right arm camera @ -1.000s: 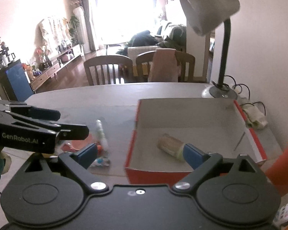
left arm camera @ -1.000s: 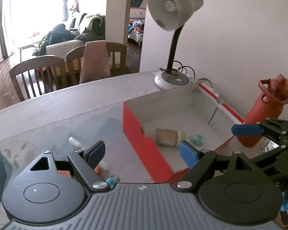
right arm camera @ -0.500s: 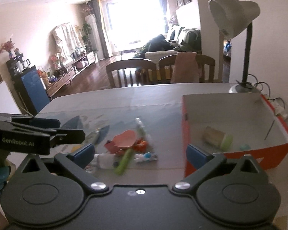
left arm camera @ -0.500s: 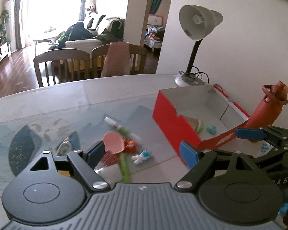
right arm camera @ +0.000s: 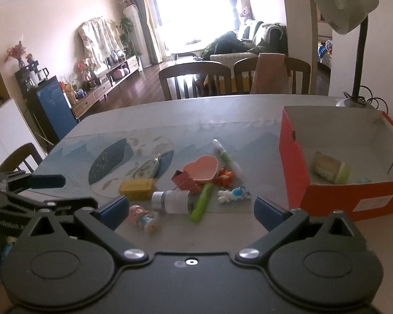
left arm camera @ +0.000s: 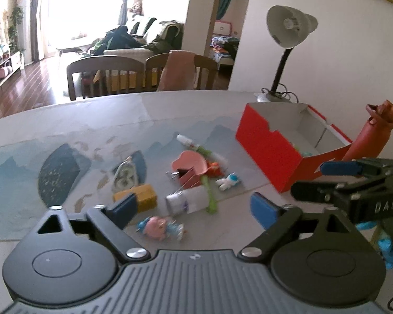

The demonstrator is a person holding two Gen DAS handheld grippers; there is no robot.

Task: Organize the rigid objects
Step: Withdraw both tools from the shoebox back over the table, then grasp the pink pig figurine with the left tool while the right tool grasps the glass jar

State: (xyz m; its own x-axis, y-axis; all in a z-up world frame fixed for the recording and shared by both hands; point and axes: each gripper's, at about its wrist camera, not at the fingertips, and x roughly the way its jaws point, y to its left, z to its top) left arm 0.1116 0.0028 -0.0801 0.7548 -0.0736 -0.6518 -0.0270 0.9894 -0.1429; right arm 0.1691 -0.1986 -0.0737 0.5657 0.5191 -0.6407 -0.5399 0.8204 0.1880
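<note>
A pale table (right arm camera: 170, 110) with a blue mountain-print mat fills the foreground of a bright living-dining room. Nearest the left tool (left arm camera: 194, 206), whose jaws are opening with nothing between them, lies a small pink-and-blue toy figure (left arm camera: 159, 229); the right tool (right arm camera: 191, 209) also stands apart and empty above the same heap. Just beyond sit a clear cylindrical bottle with a silver cap (right arm camera: 171, 201), a yellow rectangular block (right arm camera: 137, 188), a green marker pen (right arm camera: 203, 201) and a white astronaut figurine (right arm camera: 233, 193), with a pink heart-shaped dish (right arm camera: 201, 168) tilted on a red clip behind them. The things touch and overlap, so a closing grip may catch two at once or roll the bottle away, and the two tools, near each other over one pile, may collide. Further right the red cardboard box (right arm camera: 293, 162) already holds a tan-and-green cylinder (right arm camera: 330, 168); a grey desk lamp (right arm camera: 353, 21) stands behind it. A second earlier both views looked into the box; now they face the loose pile, and the left jaws stand wider.
</note>
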